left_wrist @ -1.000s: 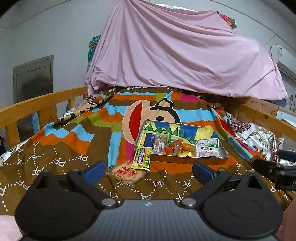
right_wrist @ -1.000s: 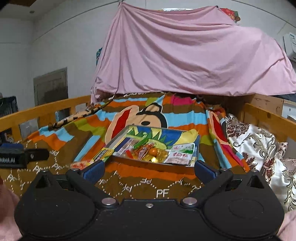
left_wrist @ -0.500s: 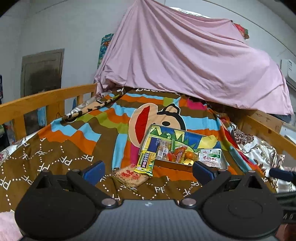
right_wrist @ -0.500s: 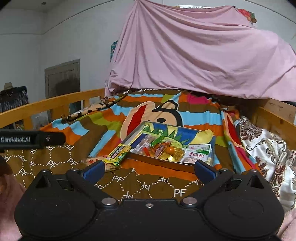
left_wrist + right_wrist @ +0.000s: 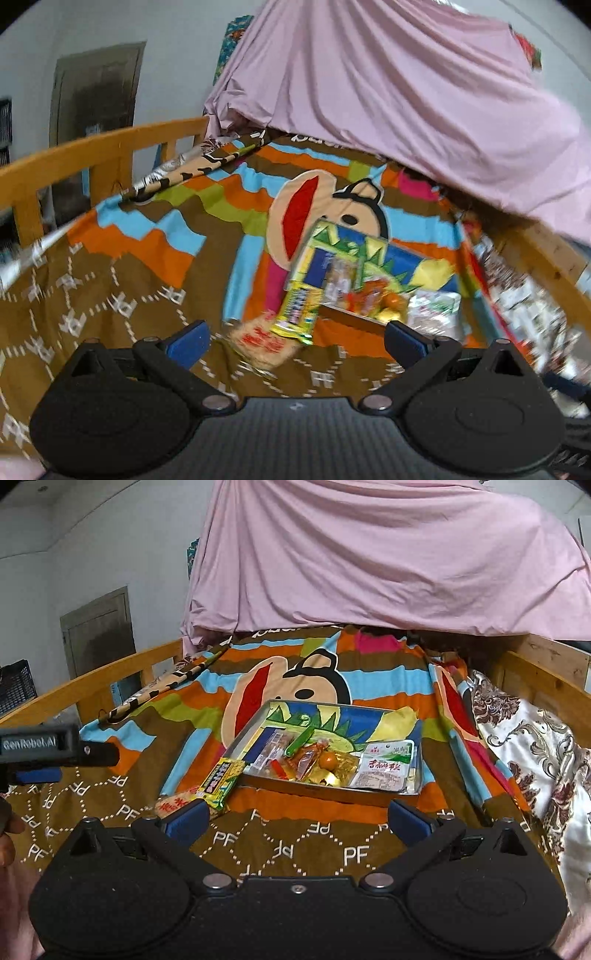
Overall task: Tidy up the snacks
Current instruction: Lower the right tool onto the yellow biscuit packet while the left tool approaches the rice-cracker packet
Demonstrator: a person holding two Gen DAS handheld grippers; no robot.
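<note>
Both grippers (image 5: 295, 338) (image 5: 295, 818) wide apart, empty

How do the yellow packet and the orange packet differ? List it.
The yellow packet is long and narrow; the orange packet looks broader and squarer.
The yellow packet leans on the tray edge; the orange packet lies flat on the blanket, clear of the tray.
The yellow packet overlaps the orange packet's far end.
Both are outside the tray, at its near left corner.

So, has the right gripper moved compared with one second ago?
Yes. In its own view the snack tray now looks nearer and lower against the pink sheet, so the right gripper has advanced toward the tray.
</note>
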